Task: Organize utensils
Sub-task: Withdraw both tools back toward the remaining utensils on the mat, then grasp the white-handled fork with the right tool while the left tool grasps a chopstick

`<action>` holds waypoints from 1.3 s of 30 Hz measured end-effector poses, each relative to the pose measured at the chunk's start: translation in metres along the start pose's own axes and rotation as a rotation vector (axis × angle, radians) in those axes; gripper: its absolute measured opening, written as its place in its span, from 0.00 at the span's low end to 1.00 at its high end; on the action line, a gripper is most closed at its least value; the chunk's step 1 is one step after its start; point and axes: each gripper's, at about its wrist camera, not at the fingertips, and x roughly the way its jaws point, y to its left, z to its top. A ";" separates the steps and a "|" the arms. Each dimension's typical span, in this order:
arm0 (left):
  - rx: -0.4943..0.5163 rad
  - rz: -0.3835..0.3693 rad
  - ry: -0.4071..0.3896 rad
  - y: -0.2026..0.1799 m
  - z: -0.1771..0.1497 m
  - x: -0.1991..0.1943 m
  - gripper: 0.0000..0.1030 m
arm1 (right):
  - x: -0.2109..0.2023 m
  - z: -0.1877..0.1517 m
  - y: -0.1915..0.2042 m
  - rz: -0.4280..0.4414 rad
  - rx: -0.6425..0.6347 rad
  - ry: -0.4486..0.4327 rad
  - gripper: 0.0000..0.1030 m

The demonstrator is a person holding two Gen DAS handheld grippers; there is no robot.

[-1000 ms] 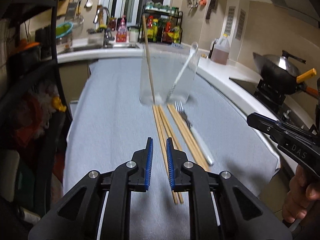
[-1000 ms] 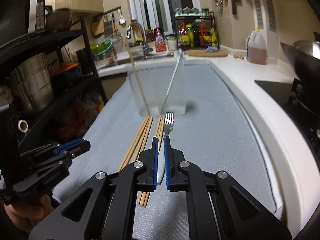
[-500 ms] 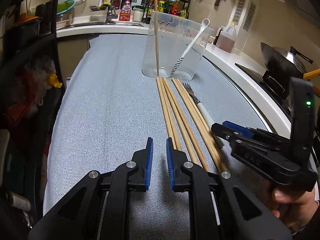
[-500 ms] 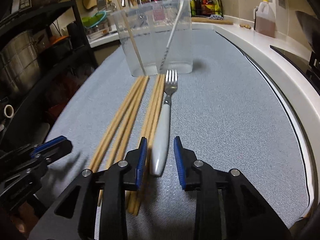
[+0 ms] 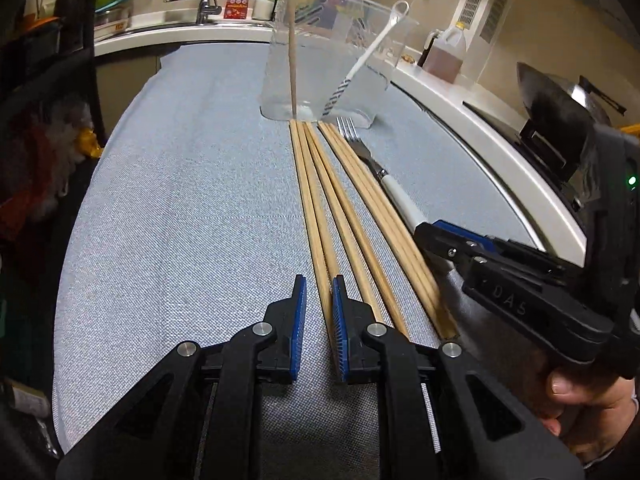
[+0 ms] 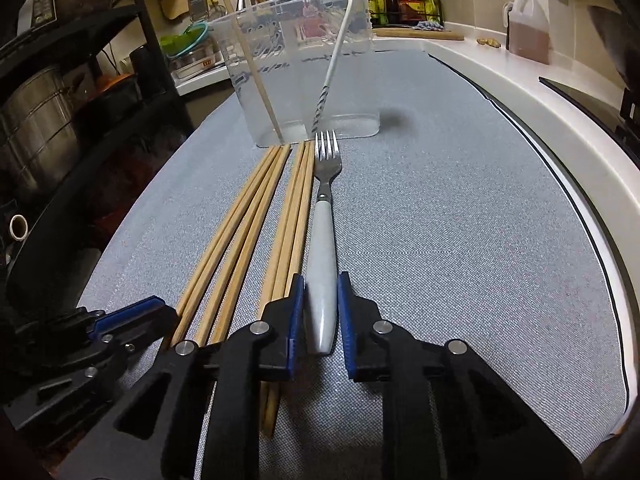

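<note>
Both grippers are dropping to the mat's near edge — right gripper [image 6: 320, 312] closing around the fork [image 6: 322, 264]'s smooth, stiff white handle, left gripper [image 5: 319, 332] narrow — straddling a light chopstick [image 5: 316, 216].

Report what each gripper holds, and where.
Nothing gripped yet. The right gripper's jaws are closing around the fork handle's end; the left gripper straddles one chopstick, ungripped.

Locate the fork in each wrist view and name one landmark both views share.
Left wrist: the fork lies right of centre, right of the chopsticks, its handle end hidden by the right gripper.
Right wrist: the fork runs up the centre, handle between the open pads.
Shared landmark: the clear container.
</note>
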 end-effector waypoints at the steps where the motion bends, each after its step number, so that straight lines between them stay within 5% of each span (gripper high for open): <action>1: 0.017 0.013 0.000 -0.003 0.000 0.000 0.13 | -0.001 -0.001 0.000 -0.001 0.003 0.000 0.17; 15: 0.006 0.124 -0.032 0.016 -0.005 -0.017 0.06 | -0.037 -0.025 -0.024 -0.089 0.038 -0.032 0.17; 24: 0.032 0.147 -0.035 0.010 -0.012 -0.016 0.06 | -0.042 -0.040 -0.034 -0.113 0.044 -0.019 0.23; 39: 0.048 0.166 -0.054 0.005 -0.011 -0.013 0.06 | -0.041 -0.042 -0.035 -0.128 0.028 -0.045 0.18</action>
